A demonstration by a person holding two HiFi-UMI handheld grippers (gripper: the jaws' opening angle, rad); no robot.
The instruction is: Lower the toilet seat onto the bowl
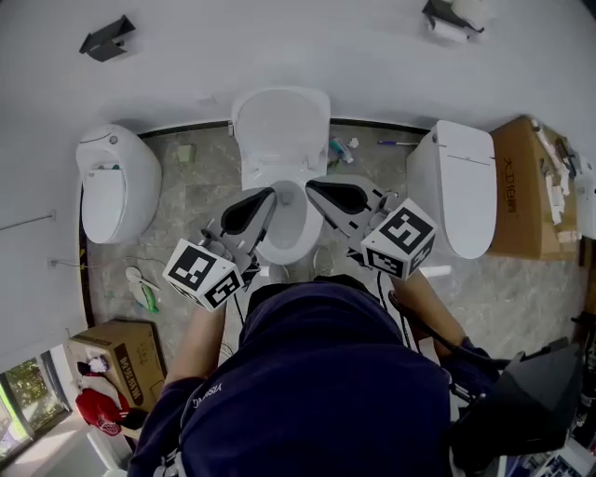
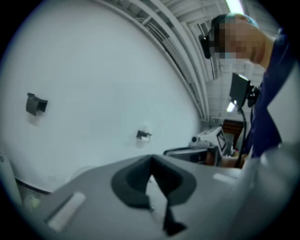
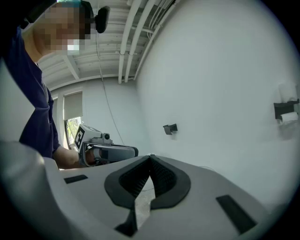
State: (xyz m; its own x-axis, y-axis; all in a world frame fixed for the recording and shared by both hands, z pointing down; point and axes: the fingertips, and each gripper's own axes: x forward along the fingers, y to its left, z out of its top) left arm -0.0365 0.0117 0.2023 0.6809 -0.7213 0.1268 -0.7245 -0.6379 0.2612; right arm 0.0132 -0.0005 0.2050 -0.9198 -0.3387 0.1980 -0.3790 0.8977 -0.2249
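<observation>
In the head view a white toilet stands against the wall. Its lid and seat (image 1: pixel 279 126) stand raised, and the bowl (image 1: pixel 293 233) below them is partly hidden by both grippers. My left gripper (image 1: pixel 269 195) and right gripper (image 1: pixel 311 185) hover side by side above the bowl and point toward the wall. Each is shut with nothing between its jaws. In the left gripper view the left gripper (image 2: pixel 151 160) has its tips together against the bare wall. The right gripper (image 3: pixel 151 158) looks the same in its own view, and neither touches the seat.
A second white toilet (image 1: pixel 116 182) stands to the left and a third (image 1: pixel 461 186) to the right. Cardboard boxes sit at the right (image 1: pixel 526 186) and lower left (image 1: pixel 126 359). A paper holder (image 1: pixel 452 19) and a black bracket (image 1: pixel 105 39) hang on the wall. Small items (image 1: pixel 340 149) lie beside the toilet base.
</observation>
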